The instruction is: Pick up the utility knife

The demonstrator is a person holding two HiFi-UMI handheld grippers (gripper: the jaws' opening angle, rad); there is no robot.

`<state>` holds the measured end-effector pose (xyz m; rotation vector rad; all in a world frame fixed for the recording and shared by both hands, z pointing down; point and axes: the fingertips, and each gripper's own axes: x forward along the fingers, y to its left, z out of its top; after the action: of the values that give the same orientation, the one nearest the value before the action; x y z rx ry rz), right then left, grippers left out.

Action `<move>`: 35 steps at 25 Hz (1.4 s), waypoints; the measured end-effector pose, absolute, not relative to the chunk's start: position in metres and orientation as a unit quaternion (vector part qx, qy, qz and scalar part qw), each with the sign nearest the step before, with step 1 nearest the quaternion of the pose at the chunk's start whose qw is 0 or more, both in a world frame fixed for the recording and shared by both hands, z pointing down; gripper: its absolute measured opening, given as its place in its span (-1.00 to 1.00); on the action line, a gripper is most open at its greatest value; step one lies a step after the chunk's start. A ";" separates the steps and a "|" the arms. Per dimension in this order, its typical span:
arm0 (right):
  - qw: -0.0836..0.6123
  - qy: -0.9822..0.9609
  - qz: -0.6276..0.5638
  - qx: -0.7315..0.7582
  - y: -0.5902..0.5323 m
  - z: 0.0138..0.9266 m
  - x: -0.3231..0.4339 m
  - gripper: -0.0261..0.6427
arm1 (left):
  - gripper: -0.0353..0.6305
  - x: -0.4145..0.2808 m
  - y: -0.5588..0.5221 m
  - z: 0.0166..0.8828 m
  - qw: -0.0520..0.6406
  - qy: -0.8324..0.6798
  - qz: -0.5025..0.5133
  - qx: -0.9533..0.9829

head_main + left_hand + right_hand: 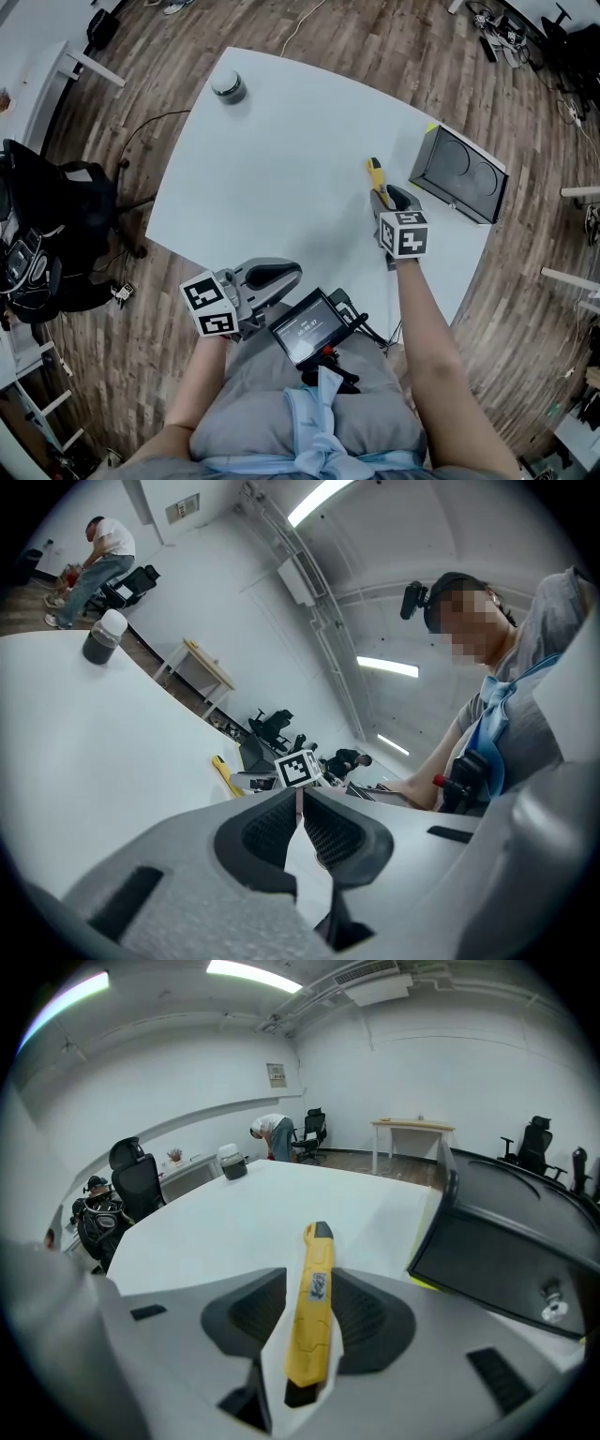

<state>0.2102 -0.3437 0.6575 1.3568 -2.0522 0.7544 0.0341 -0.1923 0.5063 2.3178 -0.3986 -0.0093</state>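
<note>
Looking down in the head view, the yellow utility knife [375, 173] lies on the white table [272, 159] at about two o'clock, its near end inside the right gripper [384, 195]. In the left gripper view, the left gripper [299, 803] has its pads pressed together on nothing. In the right gripper view, both pads clamp the knife's sides, its tip pointing to twelve o'clock.
</note>
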 end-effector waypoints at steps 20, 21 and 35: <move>0.343 -0.751 0.250 0.505 -0.358 0.677 0.203 -0.55 | -0.83 0.032 -0.188 0.514 0.397 -0.147 0.006 0.906; 0.346 -0.751 0.247 0.505 -0.358 0.677 0.204 -0.55 | -0.83 0.033 -0.187 0.514 0.396 -0.145 0.006 0.907; 0.347 -0.754 0.252 0.498 -0.356 0.676 0.208 -0.55 | -0.83 0.035 -0.188 0.508 0.390 -0.146 0.002 0.909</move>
<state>0.2079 -0.3562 0.6758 1.2920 -1.9551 0.6531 0.0354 -0.1876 0.5075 2.3115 -0.3699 0.0041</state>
